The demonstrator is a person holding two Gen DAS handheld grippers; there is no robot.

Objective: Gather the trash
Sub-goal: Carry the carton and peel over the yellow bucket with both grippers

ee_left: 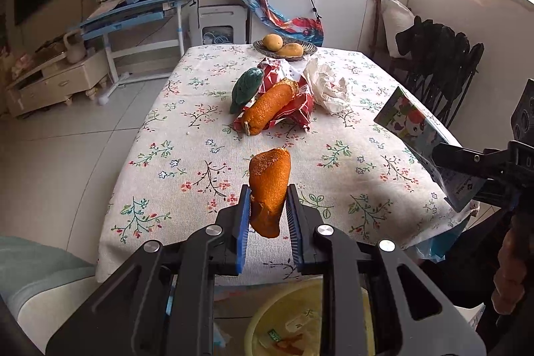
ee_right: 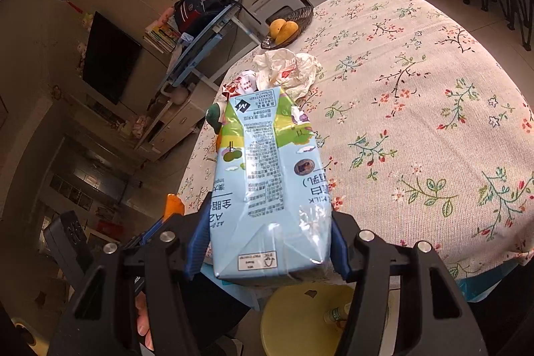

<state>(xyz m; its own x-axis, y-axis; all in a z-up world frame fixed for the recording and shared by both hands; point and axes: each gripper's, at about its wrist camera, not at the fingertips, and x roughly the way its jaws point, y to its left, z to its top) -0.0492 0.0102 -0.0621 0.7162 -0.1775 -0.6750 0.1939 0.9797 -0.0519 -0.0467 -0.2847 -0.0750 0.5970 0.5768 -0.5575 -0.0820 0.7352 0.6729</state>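
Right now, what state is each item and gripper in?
Left gripper: shut on orange peel piece, lifted.
Right gripper: shut on light-blue milk carton, lifted.
Second orange peel: lying on red wrapper.
Crumpled white bag: on table.
Yellow bin: open, below.

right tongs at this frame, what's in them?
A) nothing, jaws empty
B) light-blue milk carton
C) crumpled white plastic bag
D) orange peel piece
B: in the right wrist view the blue pads of the right tongs press both sides of the light-blue milk carton; the orange peel piece sits in the left tongs, and the crumpled white plastic bag lies on the table.
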